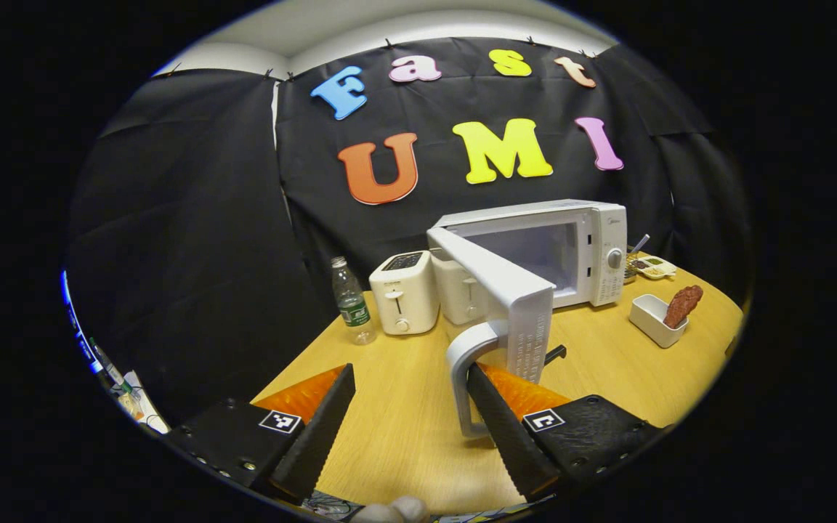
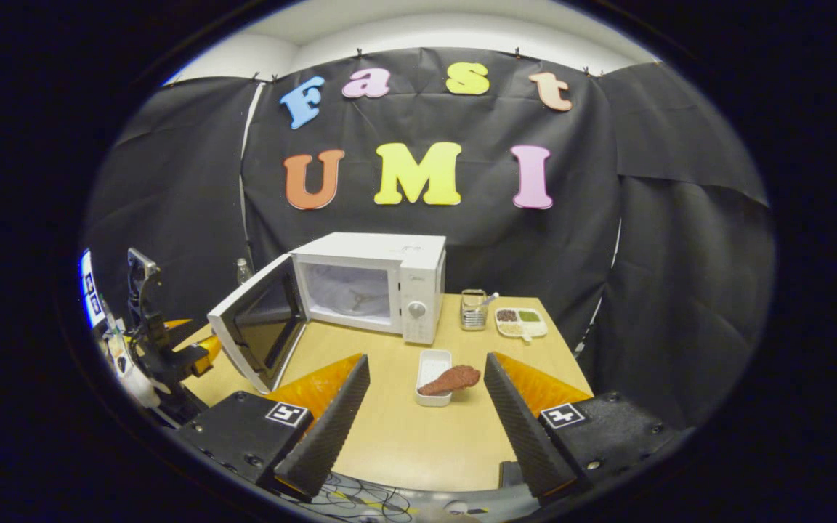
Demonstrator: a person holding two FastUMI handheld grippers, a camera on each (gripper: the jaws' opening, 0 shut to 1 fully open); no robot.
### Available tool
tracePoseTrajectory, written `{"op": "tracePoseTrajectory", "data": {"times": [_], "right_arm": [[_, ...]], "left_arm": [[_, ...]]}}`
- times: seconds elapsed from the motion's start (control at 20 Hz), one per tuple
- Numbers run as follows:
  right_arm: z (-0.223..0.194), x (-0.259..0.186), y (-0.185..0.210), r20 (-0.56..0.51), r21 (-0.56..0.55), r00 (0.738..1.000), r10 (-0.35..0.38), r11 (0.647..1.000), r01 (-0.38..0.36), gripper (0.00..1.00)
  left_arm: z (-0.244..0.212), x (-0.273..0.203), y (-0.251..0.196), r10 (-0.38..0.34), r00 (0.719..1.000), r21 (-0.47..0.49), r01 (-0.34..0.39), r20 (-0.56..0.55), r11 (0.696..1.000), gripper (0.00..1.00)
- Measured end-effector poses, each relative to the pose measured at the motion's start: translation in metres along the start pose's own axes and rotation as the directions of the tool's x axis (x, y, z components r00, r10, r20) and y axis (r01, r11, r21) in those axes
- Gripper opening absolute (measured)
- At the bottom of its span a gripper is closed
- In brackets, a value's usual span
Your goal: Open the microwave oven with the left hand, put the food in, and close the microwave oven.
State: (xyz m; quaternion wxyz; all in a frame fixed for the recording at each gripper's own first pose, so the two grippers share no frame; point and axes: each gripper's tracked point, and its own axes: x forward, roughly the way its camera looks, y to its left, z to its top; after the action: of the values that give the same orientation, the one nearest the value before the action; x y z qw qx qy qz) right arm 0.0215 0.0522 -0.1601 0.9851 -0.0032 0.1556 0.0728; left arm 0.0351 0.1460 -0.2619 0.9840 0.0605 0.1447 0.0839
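The white microwave (image 1: 602, 218) stands at the back of the wooden table (image 1: 404, 428) with its door (image 1: 513, 290) swung wide open. My left gripper (image 1: 411, 370) is open, and the door's handle (image 1: 460, 363) stands just inside its right finger, close to or touching it. A brown piece of food (image 1: 682, 305) lies across a small white tray (image 1: 649, 319) right of the microwave. In the right gripper view the food (image 2: 451, 379) and tray (image 2: 429, 367) lie between the fingers of my open right gripper (image 2: 426, 357), farther off. The open microwave (image 2: 418, 269) shows its empty cavity (image 2: 349, 290).
Two white toasters (image 1: 404, 301) and a plastic bottle (image 1: 352, 301) stand left of the microwave. A divided dish (image 2: 520, 322) and a metal holder (image 2: 471, 309) sit at the back right. The left gripper and its hand (image 2: 160, 349) appear at the far left beside the door (image 2: 255, 338).
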Motion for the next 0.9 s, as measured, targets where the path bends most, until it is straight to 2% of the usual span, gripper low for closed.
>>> {"op": "tracePoseTrajectory", "data": {"times": [0.1,0.15,0.25,0.3,0.5,0.55,0.6,0.8,0.85,0.9], "right_arm": [[-0.008,0.014,-0.002,-0.016,-0.002,1.0,0.01,1.0,-0.01,1.0],[-0.012,0.022,-0.005,-0.028,0.004,0.999,0.015,1.0,-0.015,0.96],[-0.016,0.041,-0.012,-0.033,0.017,0.999,0.033,0.999,-0.033,0.96],[-0.023,0.054,-0.02,-0.054,0.027,0.998,0.04,0.999,-0.038,1.0],[-0.049,0.113,-0.046,-0.125,0.067,0.988,0.092,0.994,-0.084,1.0],[-0.057,0.13,-0.053,-0.145,0.074,0.984,0.103,0.993,-0.093,0.94],[-0.067,0.146,-0.062,-0.181,0.072,0.978,0.106,0.993,-0.094,1.0],[-0.096,0.203,-0.081,-0.276,0.171,0.941,0.194,0.974,-0.151,0.94],[-0.101,0.216,-0.079,-0.297,0.218,0.924,0.242,0.959,-0.182,0.9],[-0.109,0.229,-0.078,-0.322,0.254,0.906,0.274,0.947,-0.196,0.77]], "left_arm": [[-0.002,-0.004,0.02,0.043,0.999,0.001,-0.043,-0.004,0.999,0.95],[-0.002,-0.006,0.026,0.052,0.999,-0.005,-0.052,-0.009,0.999,0.95],[-0.002,-0.012,0.034,0.073,0.997,0.002,-0.073,-0.011,0.997,0.94],[-0.003,-0.017,0.036,0.083,0.996,0.003,-0.083,-0.016,0.997,0.95],[0.004,-0.046,0.022,0.08,0.996,-0.031,-0.082,-0.038,0.996,0.95],[0.012,-0.055,0.015,0.081,0.996,-0.047,-0.083,-0.031,0.995,0.95],[0.021,-0.062,0.004,0.075,0.997,-0.064,-0.077,-0.028,0.995,0.95],[0.062,-0.08,-0.036,0.071,0.997,-0.131,-0.071,-0.002,0.989,0.95],[0.074,-0.082,-0.046,0.077,0.997,-0.145,-0.075,0.006,0.987,0.95],[0.087,-0.084,-0.055,0.087,0.996,-0.151,-0.083,0.016,0.985,0.95]]}}
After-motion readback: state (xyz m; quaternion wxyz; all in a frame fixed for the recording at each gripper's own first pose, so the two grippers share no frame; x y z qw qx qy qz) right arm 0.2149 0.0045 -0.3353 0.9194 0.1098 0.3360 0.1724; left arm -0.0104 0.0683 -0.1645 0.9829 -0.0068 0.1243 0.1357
